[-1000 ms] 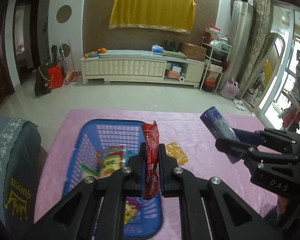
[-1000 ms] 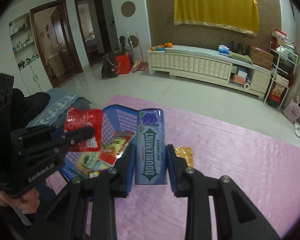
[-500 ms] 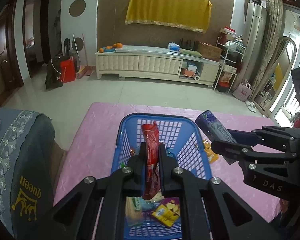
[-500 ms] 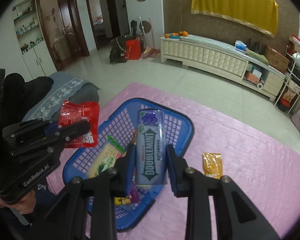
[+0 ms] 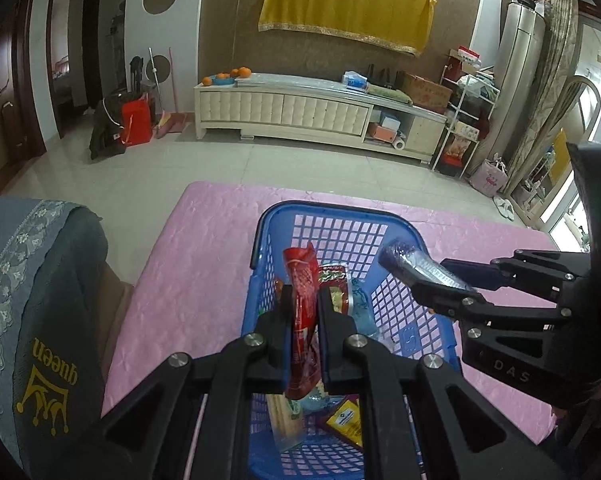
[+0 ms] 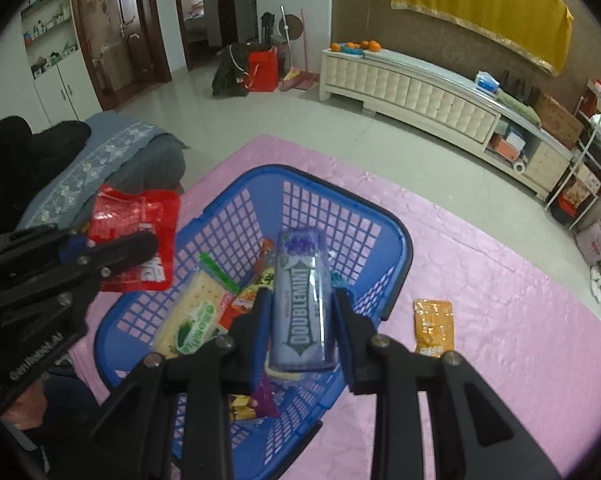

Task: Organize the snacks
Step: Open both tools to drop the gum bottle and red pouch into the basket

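A blue mesh basket [image 5: 332, 216] [image 6: 396, 236] holding several snack packs stands on the pink tablecloth. My left gripper [image 5: 302, 300] [image 6: 140, 246] is shut on a thin red snack pouch [image 5: 300, 304] [image 6: 136, 236], held edge-on above the basket's inside. My right gripper [image 6: 302, 300] [image 5: 404, 276] is shut on a purple Doublemint gum pack [image 6: 300, 304] [image 5: 416, 264], hanging over the basket's right part. An orange snack packet [image 6: 434, 326] lies flat on the cloth to the right of the basket.
A grey chair back with gold "queen" lettering [image 5: 40, 320] stands close at the left of the table. The pink tablecloth [image 6: 520, 320] stretches bare to the right of the basket. Beyond the table lie tiled floor and a white TV cabinet [image 5: 300, 112].
Both grippers have moved left and down with their packs, from beside the basket to over it. The basket now sits centred under both, and each grip is unchanged.
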Motion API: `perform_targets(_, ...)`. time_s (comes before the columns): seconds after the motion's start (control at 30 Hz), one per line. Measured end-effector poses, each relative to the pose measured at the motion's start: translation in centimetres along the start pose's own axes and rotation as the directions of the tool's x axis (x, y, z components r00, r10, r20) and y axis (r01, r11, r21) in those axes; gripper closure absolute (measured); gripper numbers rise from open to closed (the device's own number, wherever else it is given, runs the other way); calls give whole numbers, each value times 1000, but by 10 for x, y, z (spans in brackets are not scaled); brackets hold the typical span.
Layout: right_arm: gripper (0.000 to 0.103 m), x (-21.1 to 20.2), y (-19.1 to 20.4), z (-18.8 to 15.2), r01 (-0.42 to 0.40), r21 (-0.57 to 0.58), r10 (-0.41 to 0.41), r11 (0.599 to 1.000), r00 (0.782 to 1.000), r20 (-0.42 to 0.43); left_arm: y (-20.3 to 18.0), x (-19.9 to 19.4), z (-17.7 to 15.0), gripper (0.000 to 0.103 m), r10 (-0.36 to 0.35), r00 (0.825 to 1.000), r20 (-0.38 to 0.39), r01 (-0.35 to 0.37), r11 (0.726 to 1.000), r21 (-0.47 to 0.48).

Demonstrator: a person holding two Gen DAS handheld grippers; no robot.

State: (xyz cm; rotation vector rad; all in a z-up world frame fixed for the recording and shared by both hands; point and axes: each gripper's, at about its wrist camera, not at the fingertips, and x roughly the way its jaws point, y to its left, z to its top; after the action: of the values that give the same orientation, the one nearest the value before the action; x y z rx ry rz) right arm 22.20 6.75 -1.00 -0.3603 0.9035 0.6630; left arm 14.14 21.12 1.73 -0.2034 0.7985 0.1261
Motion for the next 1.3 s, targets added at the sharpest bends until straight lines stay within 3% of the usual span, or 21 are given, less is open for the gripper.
perform_targets(0.23, 65, 0, 0, -3, 41, -11, -41, 999, 999, 21, -9, -7, -5, 93, 4, 1000, -7, -4, 1000, 30)
perform_targets(0.3, 37, -4, -1, -4, 41, -19, -40, 999, 998, 43, -12, -10, -6, 93, 4, 1000, -1, -4, 999, 51)
perform_targets(0.4, 20, -12, -4, -7, 54, -13, -52, 998, 994, 92, -12, -13, -7, 93, 7, 1000, 4, -8, 998, 69)
perform_targets(0.6, 18, -19, -19, -16, 55, 34, -59, 998, 988, 143, -16, -8, -6, 93, -1, 1000, -5, 1, 997, 80)
perform_targets(0.77, 18, -13, -39, -30, 15, 140, -32, 990, 993, 118, -26, 0, -8, 93, -18, 1000, -16, 20, 994, 112)
perform_targets(0.9, 18, -12, -51, -37, -1, 182, -26, 983, 989, 145, -36, 13, -6, 93, -30, 999, -37, 35, 991, 126)
perform_targets(1.03, 18, -6, -61, -42, -46, 203, 23, 978, 993, 116, -45, 29, -7, 93, -41, 997, -71, 50, 990, 132)
perform_targets(1.3, 18, -6, -81, -54, -17, 228, -4, 973, 996, 93, -59, 58, -16, 93, -57, 988, -142, 76, 989, 131)
